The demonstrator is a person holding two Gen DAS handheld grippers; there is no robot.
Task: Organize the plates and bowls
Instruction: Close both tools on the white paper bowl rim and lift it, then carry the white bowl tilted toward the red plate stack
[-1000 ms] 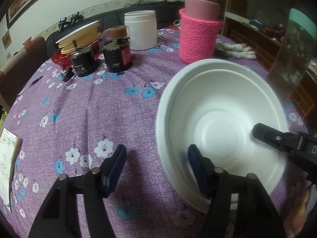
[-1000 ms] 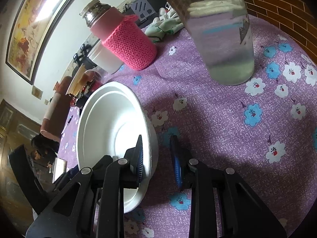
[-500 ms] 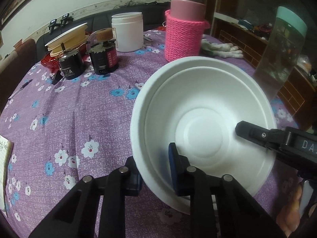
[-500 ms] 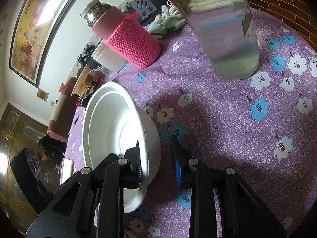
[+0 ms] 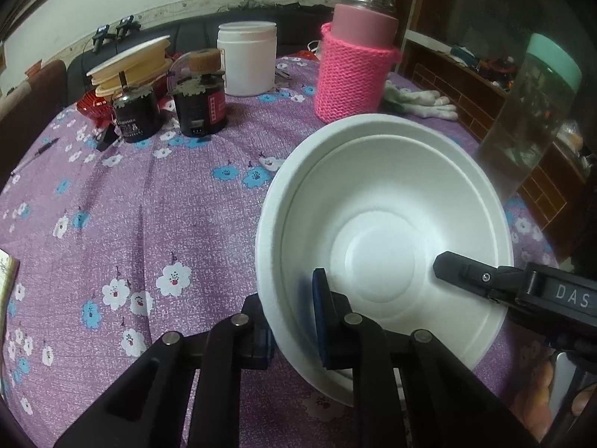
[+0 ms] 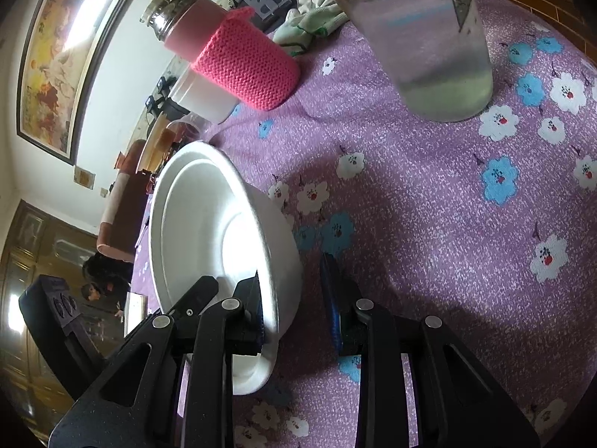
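Item: white bowl [image 5: 380, 239], nested stack, lifted above the purple tablecloth [image 5: 149, 216], centre-right. Left gripper [image 5: 294, 321]: nearly closed, pinching the rim at 7 o'clock. Right gripper [image 6: 294, 298]: parted, straddling the rim at 4 o'clock, outer finger off. Keep your hold level; avoid the pink flask [image 5: 354, 71] at 12.

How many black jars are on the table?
2. One black jar stands far left on the table. The other black jar, with a red label, stands just right of it, before the white tub. More could hide behind them.
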